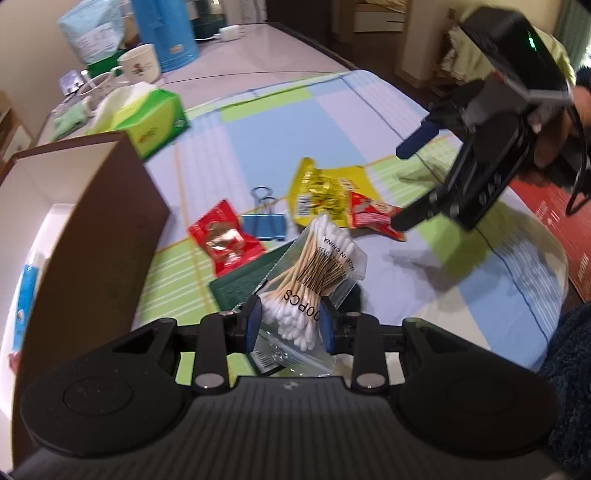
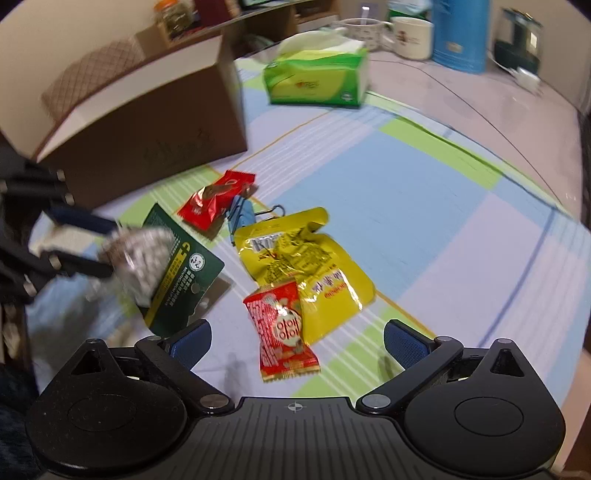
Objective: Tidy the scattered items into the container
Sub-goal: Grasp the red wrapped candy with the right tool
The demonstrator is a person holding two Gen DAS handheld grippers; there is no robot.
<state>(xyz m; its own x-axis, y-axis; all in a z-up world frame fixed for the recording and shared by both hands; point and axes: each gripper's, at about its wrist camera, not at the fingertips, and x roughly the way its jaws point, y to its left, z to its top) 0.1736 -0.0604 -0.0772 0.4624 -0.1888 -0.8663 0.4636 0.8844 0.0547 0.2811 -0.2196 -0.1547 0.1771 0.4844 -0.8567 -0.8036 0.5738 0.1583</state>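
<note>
My left gripper is shut on a clear bag of cotton swabs, held just above a green card. The right wrist view shows that bag blurred in the left gripper. A brown box stands open at the left. On the checked cloth lie a red candy packet, a blue binder clip, a yellow snack packet and a red snack packet. My right gripper is open, low over the red snack packet, which lies between its fingers.
A green tissue box sits behind the brown box. Mugs and a blue canister stand at the table's far end. A blue item lies inside the box. The cloth's edge drops off at the right.
</note>
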